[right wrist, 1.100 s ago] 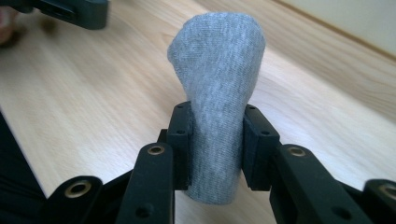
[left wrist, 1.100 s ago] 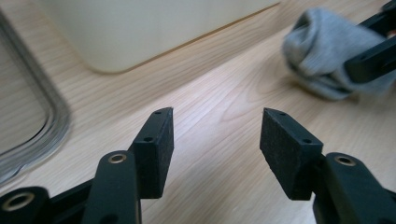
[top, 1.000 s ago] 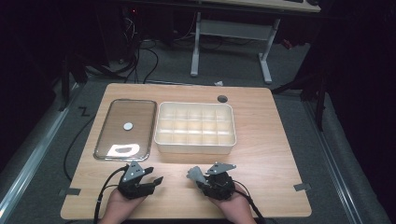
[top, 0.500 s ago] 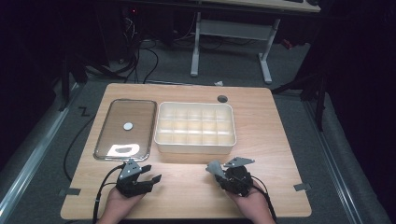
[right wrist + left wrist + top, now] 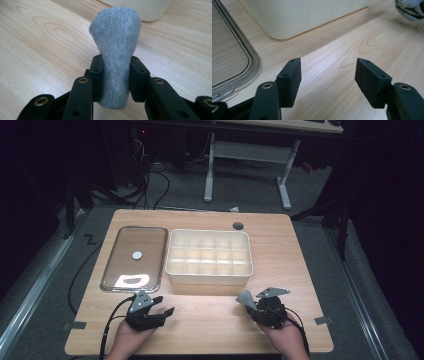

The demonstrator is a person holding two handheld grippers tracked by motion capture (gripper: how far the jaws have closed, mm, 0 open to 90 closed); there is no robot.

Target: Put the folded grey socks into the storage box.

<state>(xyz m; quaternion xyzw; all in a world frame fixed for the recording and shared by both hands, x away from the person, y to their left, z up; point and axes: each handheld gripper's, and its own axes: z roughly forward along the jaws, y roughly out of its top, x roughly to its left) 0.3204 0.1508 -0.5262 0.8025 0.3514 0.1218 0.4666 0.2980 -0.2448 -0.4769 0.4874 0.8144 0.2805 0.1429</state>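
A dark room with cables and a metal stand lies behind a light wooden table [image 5: 200, 325]. At about 9 o'clock on the table lies a clear lid [image 5: 134, 258] with a small white dot on it. Just beside it, near the middle, sits a cream box [image 5: 209, 257] split into many little cells, and none of them seems to hold anything. At about 7 o'clock the left claw [image 5: 162, 313] rests low by the table edge. It has not changed its place, but its jaws have just been opening, and now they stand wide apart with only bare wood between them. At about 5 o'clock the right claw [image 5: 246, 301] has slid away to the right since a second ago, so the two claws are now farther apart. Its jaws press on a grey sock [image 5: 116, 55], rolled up into a soft bundle. It looks like the left claw has let go and the right claw now carries the sock alone. The next job is likely to put it in a cell of the box. The sock is plain grey knit cloth, round on top and squeezed thin where the jaws pinch it. It sticks out past the jaws toward the box, just above the wood.
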